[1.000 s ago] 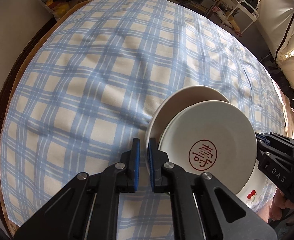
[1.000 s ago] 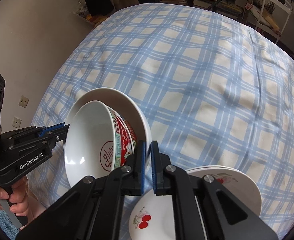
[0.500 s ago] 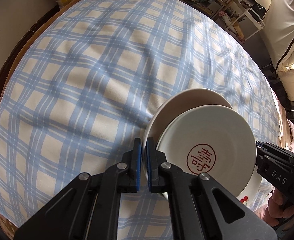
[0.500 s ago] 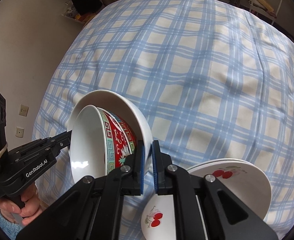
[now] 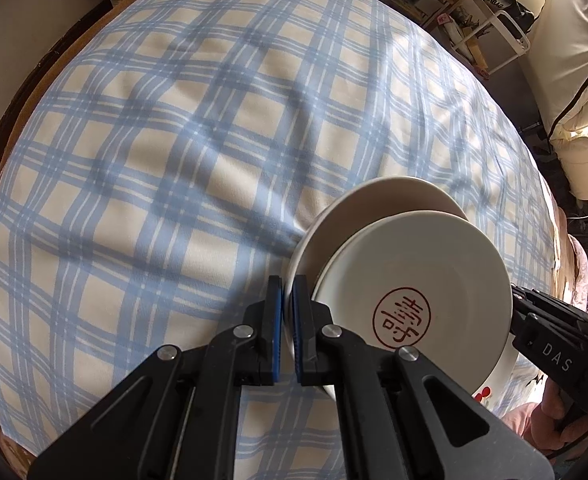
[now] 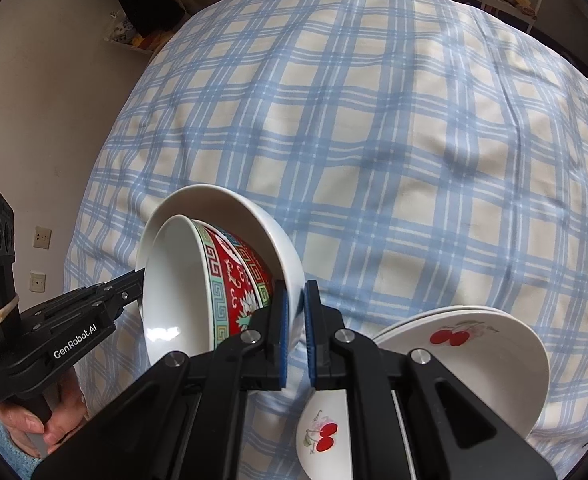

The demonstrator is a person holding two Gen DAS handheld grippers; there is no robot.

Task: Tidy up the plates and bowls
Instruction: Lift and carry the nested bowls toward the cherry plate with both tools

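Two nested bowls hang tilted over the checked tablecloth (image 5: pixel 174 152): a plain white outer bowl (image 5: pixel 373 208) (image 6: pixel 230 204) and, inside it, a bowl (image 5: pixel 413 264) with a red seal on its bottom and a red patterned outside (image 6: pixel 234 280). My left gripper (image 5: pixel 288 280) is shut on the white bowl's near rim. From the opposite side my right gripper (image 6: pixel 297 286) is shut on the same bowl's rim. Each gripper shows in the other's view, the left gripper (image 6: pixel 134 282) at the left and the right gripper (image 5: pixel 515 300) at the right.
A stack of white cherry-print plates (image 6: pixel 477 348) lies below right of the bowls, with a small cherry dish (image 6: pixel 321 428) under my right gripper. The tablecloth (image 6: pixel 373 120) stretches far ahead. A wall with sockets (image 6: pixel 42 236) stands left. Shelves and a white rack (image 5: pixel 505 36) stand behind the table.
The nested bowls have tipped further on edge in the right wrist view, so the red seal inside no longer shows there. Both grippers keep their hold and have barely shifted.
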